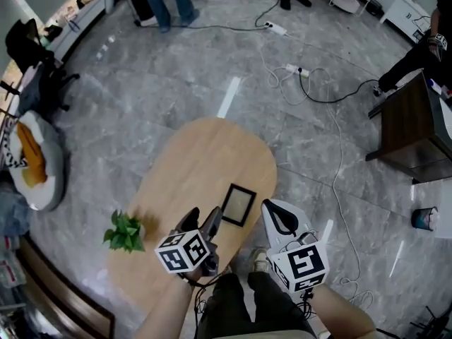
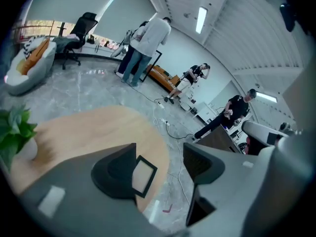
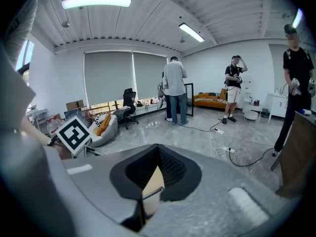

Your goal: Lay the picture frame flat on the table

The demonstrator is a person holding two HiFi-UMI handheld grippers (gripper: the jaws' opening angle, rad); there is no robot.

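The black picture frame (image 1: 238, 205) with a pale centre lies flat on the oval wooden table (image 1: 205, 154), close to its near right edge. My left gripper (image 1: 205, 219) hovers just left of the frame, its jaws apart with nothing between them. In the left gripper view the frame (image 2: 144, 176) shows partly behind the left jaw, on the table (image 2: 98, 127), below the left gripper (image 2: 159, 154). My right gripper (image 1: 277, 217) sits just right of the frame, past the table's edge. In the right gripper view the right gripper (image 3: 158, 154) has its jaws meeting at the tips, holding nothing.
A small potted plant (image 1: 126, 232) stands on the table's near left side. Cables and power strips (image 1: 296, 70) trail over the grey floor. A dark cabinet (image 1: 413, 129) stands at the right, a beanbag (image 1: 32, 161) at the left. People stand at the far side.
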